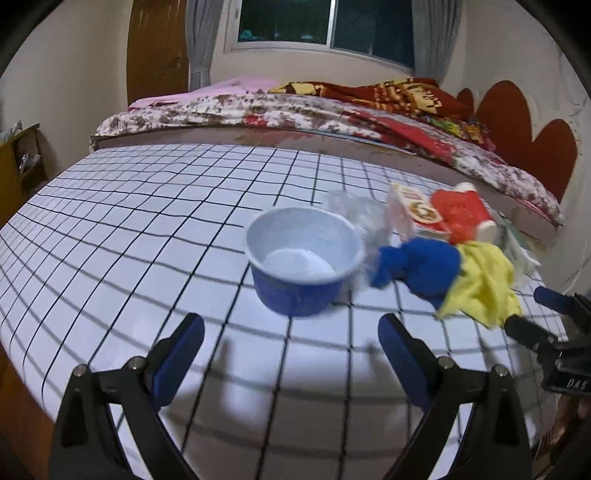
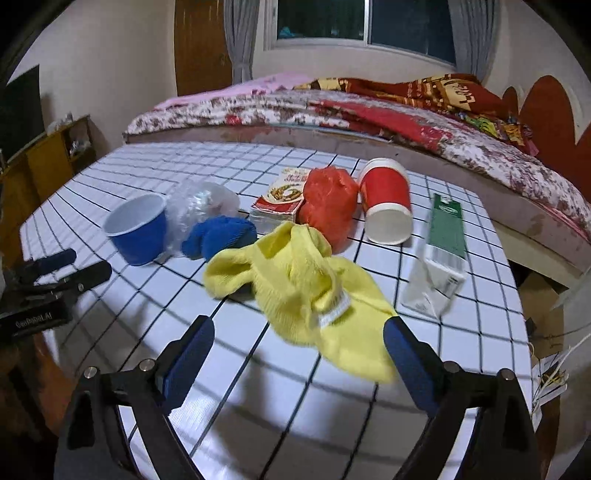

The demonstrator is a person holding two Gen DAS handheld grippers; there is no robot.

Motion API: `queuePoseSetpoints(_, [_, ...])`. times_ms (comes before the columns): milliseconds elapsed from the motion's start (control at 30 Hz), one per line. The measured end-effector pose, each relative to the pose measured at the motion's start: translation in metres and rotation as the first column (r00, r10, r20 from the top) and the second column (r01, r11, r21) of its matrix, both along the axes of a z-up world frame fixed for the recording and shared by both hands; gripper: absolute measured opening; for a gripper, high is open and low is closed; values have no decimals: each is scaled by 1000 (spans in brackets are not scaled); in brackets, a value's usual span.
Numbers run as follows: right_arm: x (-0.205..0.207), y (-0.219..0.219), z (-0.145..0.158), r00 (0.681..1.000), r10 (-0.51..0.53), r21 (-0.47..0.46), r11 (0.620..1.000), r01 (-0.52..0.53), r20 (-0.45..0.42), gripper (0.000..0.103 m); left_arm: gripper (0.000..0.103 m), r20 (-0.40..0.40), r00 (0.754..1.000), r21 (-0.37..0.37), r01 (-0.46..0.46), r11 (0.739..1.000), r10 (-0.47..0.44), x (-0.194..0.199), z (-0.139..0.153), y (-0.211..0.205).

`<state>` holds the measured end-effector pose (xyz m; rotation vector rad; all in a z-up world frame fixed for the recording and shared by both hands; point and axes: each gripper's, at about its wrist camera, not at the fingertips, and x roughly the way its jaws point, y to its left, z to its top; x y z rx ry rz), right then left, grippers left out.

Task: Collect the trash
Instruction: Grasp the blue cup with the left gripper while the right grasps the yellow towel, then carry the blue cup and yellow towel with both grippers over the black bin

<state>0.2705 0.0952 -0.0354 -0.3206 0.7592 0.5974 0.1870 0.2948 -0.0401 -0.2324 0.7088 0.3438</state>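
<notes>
A blue paper cup [image 1: 301, 260] stands upright on the white grid-patterned table [image 1: 147, 206], just ahead of my left gripper [image 1: 291, 332], which is open and holds nothing. Behind the cup lie crumpled clear plastic [image 1: 356, 210], a blue cloth [image 1: 419, 264], a yellow cloth [image 1: 484, 282] and a red-and-white carton [image 1: 417, 212]. In the right wrist view my right gripper [image 2: 299, 339] is open over the near edge of the yellow cloth [image 2: 295, 280], not pressing it. Beyond are the blue cup [image 2: 138, 230], blue cloth [image 2: 221, 236], a red plastic bag [image 2: 328, 206], a tipped red cup [image 2: 388, 199] and a green-and-white box [image 2: 441, 251].
A bed [image 2: 369, 110] with floral and red bedding runs along the table's far side. A wooden shelf [image 2: 55, 155] stands at the left, a window [image 1: 325, 26] behind. The other gripper shows at each view's edge. Cardboard and tags [image 2: 546, 332] sit beyond the table's right edge.
</notes>
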Motion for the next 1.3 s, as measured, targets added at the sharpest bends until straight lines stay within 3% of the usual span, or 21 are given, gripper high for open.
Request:
queuePoseSetpoints(233, [32, 25, -21, 1000, 6, -104, 995, -8, -29, 89, 96, -17, 999, 6, 27, 1000, -27, 31, -4, 8])
queuePoseSetpoints(367, [43, 27, -25, 998, 12, -113, 993, -18, -54, 80, 91, -20, 999, -16, 28, 999, -29, 42, -5, 14])
queuePoseSetpoints(433, [45, 29, -25, 997, 26, -97, 995, -33, -68, 67, 79, -11, 999, -44, 48, 998, -49, 45, -7, 16])
queuePoseSetpoints(467, [44, 30, -24, 997, 32, -89, 995, -39, -75, 52, 79, -8, 999, -49, 51, 997, -52, 45, -8, 17])
queuePoseSetpoints(500, [43, 30, -23, 996, 38, -83, 996, -44, -75, 31, 79, 4, 999, -48, 50, 998, -50, 42, -6, 17])
queuePoseSetpoints(567, [39, 27, -21, 996, 42, -70, 996, -47, -77, 21, 79, 27, 998, -49, 50, 998, -49, 36, -2, 16])
queuePoseSetpoints(1033, [-13, -34, 29, 1000, -4, 95, 995, 3, 4, 19, 79, 92, 989, -24, 119, 993, -117, -10, 27, -28])
queuePoseSetpoints(1300, [-47, -108, 67, 995, -81, 175, 982, 69, 62, 19, 79, 139, 967, 2, 213, 977, -211, -35, 44, -83])
